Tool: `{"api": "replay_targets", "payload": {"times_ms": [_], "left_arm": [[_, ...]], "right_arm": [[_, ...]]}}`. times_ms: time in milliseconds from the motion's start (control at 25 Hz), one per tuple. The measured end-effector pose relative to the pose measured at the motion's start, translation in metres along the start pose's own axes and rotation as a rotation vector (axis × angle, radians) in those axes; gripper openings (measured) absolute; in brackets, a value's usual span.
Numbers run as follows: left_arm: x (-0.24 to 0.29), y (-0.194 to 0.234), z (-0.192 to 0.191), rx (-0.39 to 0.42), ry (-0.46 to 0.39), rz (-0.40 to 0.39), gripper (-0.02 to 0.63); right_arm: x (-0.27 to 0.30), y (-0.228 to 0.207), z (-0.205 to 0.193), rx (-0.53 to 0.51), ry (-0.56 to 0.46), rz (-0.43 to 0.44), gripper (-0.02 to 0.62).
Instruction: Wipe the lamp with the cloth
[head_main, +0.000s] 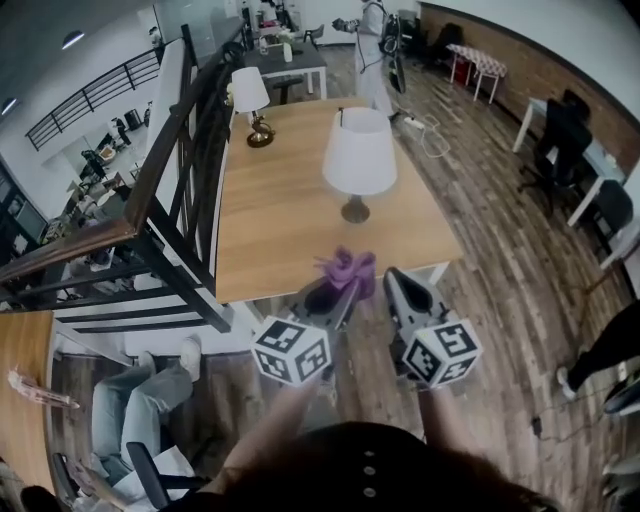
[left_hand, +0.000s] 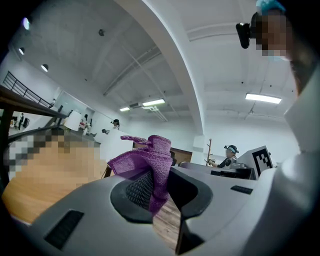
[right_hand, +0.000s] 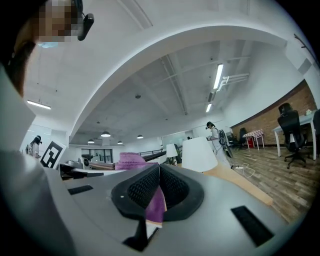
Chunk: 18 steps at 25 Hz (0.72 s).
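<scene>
A long light-wood tabletop (head_main: 290, 215) stands on a dark wood-plank floor (head_main: 500, 260), and a black slatted stair railing (head_main: 165, 190) with a brown handrail runs along its left side. To the right, a red-brick wall (head_main: 545, 65) backs white desks (head_main: 600, 162) and black office chairs (head_main: 558, 128) — farther off stands a grey table (head_main: 292, 60). Overhead, the white ceiling (right_hand: 165, 45) carries a broad curved white beam (left_hand: 172, 65) and long strip lights (right_hand: 218, 76) — all lit.

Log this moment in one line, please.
left gripper: shut on cloth | right gripper: shut on cloth | lamp: untouched, on table
</scene>
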<state>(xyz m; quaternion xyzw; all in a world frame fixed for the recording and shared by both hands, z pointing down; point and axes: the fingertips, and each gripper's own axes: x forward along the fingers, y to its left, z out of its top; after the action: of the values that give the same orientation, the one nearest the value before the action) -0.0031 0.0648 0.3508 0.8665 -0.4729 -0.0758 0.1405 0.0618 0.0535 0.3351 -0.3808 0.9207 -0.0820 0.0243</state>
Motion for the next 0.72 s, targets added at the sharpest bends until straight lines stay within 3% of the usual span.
{"api": "replay_targets", "payload": {"times_ms": [360, 720], "left_arm": [[0.073, 0.093, 0.03, 0.02, 0.026, -0.06, 0.077], [0.115, 0.163, 0.062, 0.032, 0.005, -0.085, 0.077]], "right_arm": [[0.115, -0.051, 0.013, 0.007, -0.039, -0.049, 0.012], [0.199, -0.066, 0.015, -0.005, -0.03, -0.081, 0.012]]}}
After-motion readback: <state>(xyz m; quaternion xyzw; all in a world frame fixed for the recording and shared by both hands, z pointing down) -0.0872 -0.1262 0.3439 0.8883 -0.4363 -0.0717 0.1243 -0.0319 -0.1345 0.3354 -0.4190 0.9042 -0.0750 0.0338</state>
